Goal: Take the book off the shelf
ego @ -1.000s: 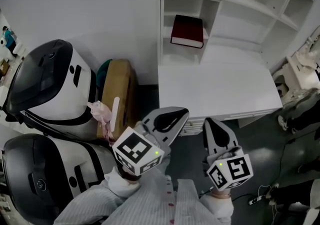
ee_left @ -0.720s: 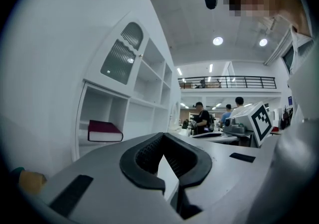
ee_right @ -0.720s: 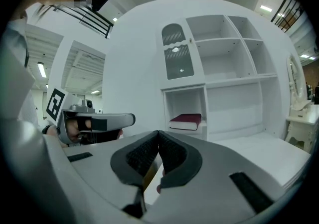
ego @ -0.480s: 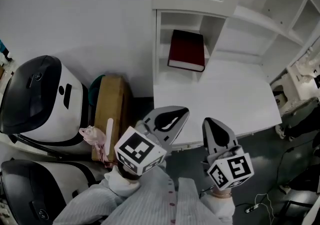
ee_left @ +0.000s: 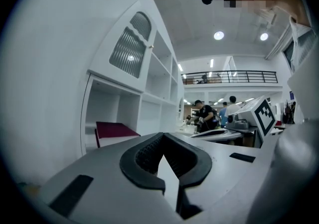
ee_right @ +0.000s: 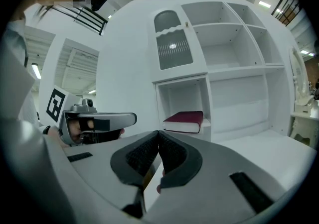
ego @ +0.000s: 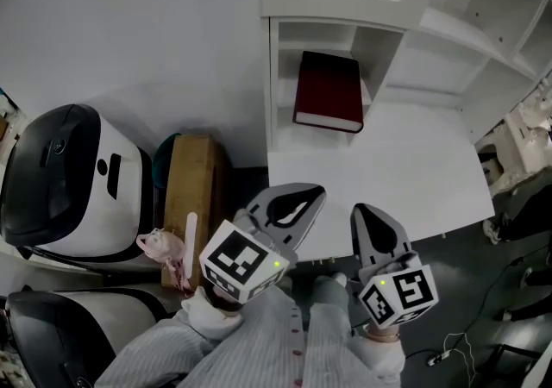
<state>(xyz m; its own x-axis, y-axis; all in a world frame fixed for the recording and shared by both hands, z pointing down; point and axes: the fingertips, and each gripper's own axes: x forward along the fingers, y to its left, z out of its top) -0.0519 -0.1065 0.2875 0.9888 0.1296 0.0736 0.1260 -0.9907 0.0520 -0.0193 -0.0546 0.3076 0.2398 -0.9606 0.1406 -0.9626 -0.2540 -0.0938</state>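
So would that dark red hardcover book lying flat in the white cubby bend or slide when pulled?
Dark red hardcover book: probably stiff, given its thick flat cover. Lying flat on the smooth white shelf, it would likely slide, not tip.

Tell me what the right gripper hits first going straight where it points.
The right gripper likely meets the maroon book in the white shelf, or the cubby frame beside it. Nothing stands between; depth is unclear.

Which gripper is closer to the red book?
Left, slightly. The left gripper is short of the book, a little left; the right gripper is further back and right.
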